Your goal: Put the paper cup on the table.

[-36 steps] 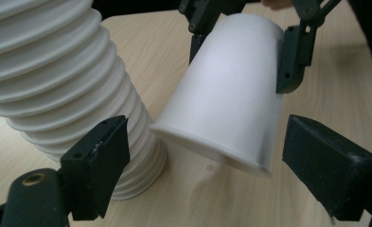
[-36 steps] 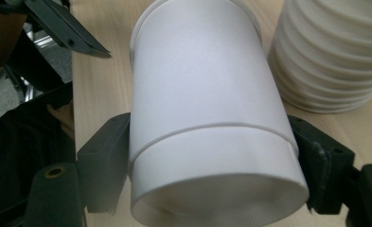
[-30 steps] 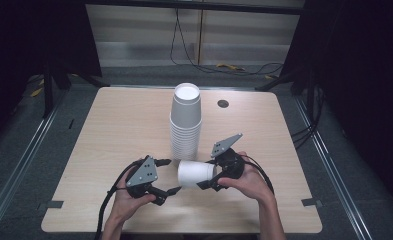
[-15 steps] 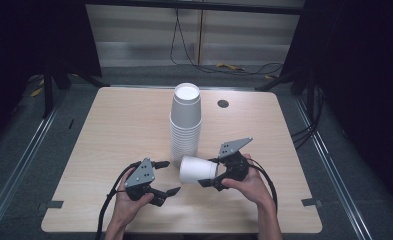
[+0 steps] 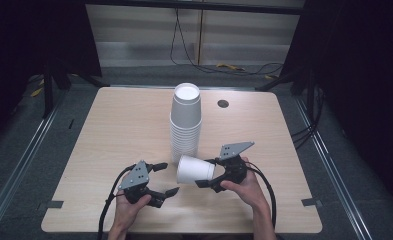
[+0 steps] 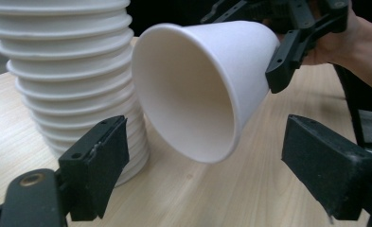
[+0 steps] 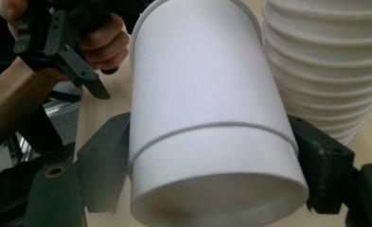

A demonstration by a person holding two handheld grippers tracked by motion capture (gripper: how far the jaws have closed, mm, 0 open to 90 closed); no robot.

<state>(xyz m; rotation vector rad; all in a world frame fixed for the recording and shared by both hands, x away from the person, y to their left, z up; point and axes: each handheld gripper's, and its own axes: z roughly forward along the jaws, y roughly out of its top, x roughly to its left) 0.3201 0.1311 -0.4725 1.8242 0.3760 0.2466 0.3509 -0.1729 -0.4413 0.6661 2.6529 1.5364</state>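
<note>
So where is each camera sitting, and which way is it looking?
High view: above the table, looking forward and down; both forearms and hands show.
Left gripper view: on the left gripper, facing the single cup's open mouth.
Right gripper view: on the right gripper, clamping that cup.
All share the cup and the cup stack.

cup (image 5: pixel 196 170): matt white paper | table (image 5: pixel 124 130): pale smooth wood | gripper (image 6: pixel 231 175): matt black plastic

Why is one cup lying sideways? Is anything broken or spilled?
Nothing looks broken or spilled. The single white cup is sideways because the right gripper clamps it near its base, mouth toward the open left gripper. The cup stack stands upside down on the table, fairly straight.
</note>
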